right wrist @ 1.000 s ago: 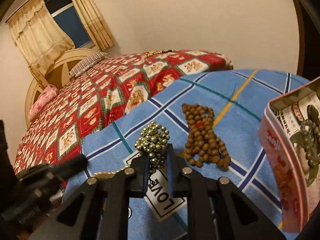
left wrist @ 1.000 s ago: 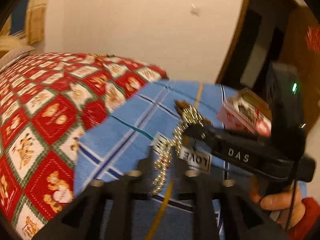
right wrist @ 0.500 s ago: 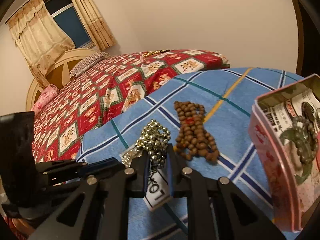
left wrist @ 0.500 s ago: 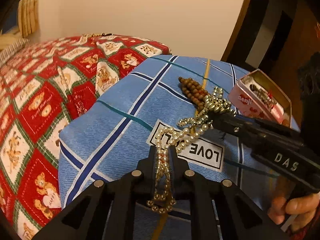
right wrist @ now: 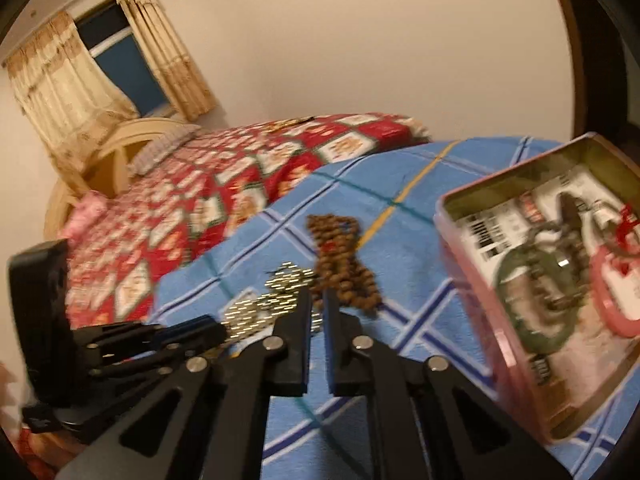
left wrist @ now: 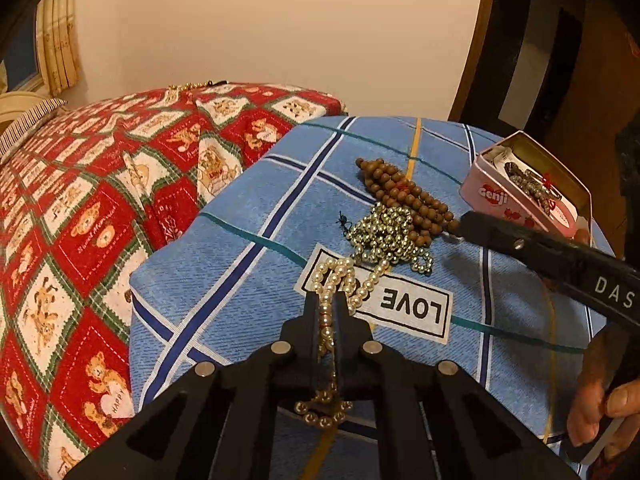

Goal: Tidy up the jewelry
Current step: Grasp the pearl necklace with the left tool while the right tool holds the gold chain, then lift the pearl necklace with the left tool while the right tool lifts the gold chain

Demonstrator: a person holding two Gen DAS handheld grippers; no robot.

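A white pearl necklace (left wrist: 340,280) lies on the "LOVE" label of the blue checked cloth (left wrist: 240,260), and my left gripper (left wrist: 326,308) is shut on a strand of it. Its tail hangs out behind the fingers. A heap of gold metallic beads (left wrist: 384,236) rests just beyond, against brown wooden beads (left wrist: 404,196). My right gripper (left wrist: 464,224) reaches in from the right, its tip at the brown beads' edge. In the blurred right wrist view that gripper (right wrist: 318,300) is shut with nothing between its fingers. The metallic beads (right wrist: 280,300) lie left of it and the brown beads (right wrist: 340,260) ahead.
An open pink tin (left wrist: 492,196) stands at the cloth's right edge; its wall (right wrist: 472,280) is close on the right, and inside are a dark green bead bracelet and a red piece. A red bear-patterned quilt (left wrist: 80,200) spreads left. A hand (left wrist: 600,408) holds the right gripper.
My left gripper closed on the pearl strand. The metallic beads left my right gripper and now lie on the cloth, and that gripper moved right, towards the tin.
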